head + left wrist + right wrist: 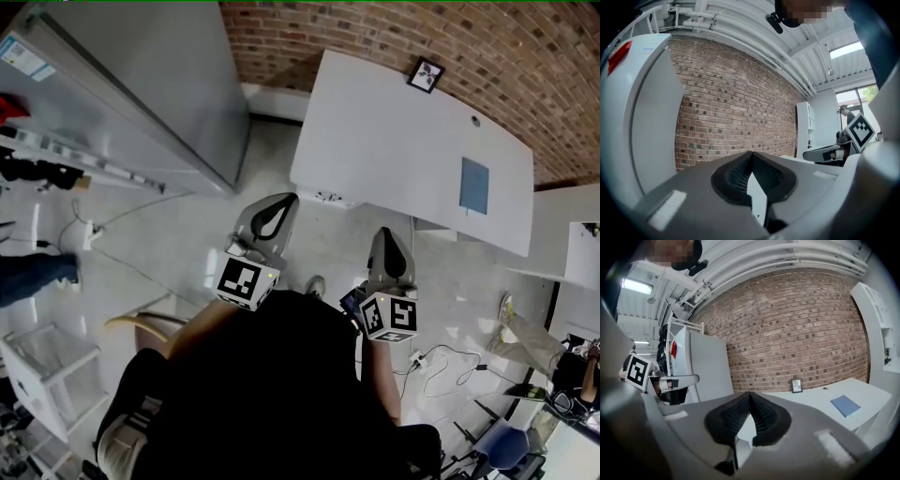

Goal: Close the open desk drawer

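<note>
Jaws together: left gripper (281,202), right gripper (386,236); cabinet label (22,57) illegible.

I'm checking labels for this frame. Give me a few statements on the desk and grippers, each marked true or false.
1. The left gripper and right gripper are both shut and empty. True.
2. A blue notebook lies on the desk. True.
3. The picture frame touches the notebook. False: the frame stands apart from it, at the desk's edge by the wall.
4. The wall behind the desk is white plaster. False: it is brick.
</note>
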Tool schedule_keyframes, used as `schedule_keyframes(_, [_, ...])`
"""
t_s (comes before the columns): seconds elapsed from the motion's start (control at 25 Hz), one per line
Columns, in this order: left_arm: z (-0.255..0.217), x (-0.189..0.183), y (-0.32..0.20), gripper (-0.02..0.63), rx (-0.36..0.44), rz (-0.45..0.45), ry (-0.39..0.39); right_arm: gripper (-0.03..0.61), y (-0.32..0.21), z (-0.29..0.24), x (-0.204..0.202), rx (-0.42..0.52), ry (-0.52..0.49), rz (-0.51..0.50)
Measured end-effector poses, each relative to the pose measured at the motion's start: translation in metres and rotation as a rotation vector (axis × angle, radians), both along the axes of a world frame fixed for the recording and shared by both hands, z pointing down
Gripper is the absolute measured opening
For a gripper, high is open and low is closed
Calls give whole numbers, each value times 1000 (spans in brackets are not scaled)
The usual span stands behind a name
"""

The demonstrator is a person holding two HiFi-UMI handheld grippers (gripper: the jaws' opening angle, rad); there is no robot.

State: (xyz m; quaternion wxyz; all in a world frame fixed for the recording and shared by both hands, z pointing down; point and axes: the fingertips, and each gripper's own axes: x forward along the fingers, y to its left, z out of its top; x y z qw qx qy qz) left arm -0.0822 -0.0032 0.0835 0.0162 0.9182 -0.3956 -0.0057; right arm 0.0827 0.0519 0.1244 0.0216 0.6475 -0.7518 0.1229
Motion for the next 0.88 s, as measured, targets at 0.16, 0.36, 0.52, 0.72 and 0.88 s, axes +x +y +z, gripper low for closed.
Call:
schedule_keyframes(0.16, [0,2,-2,17,-2,-4,10,3,1,7,1,-17,8,4])
schedule_keyframes(0.36, [3,3,-5,17,-17,-5,16,2,-3,7,3,-12,16,11])
schedule_keyframes(0.52, [4,6,-6,17,-15,-3,11,2,-6,8,4,-9,6,-1])
schedule_keyframes(0.72, [0,6,-9,17,-4,2,14,2,-7,8,2,-9,0,-7])
schedule_keyframes(0.88, [1,6,-9,17,-8,-3,14,2,-9,7,2,-8,2,-15])
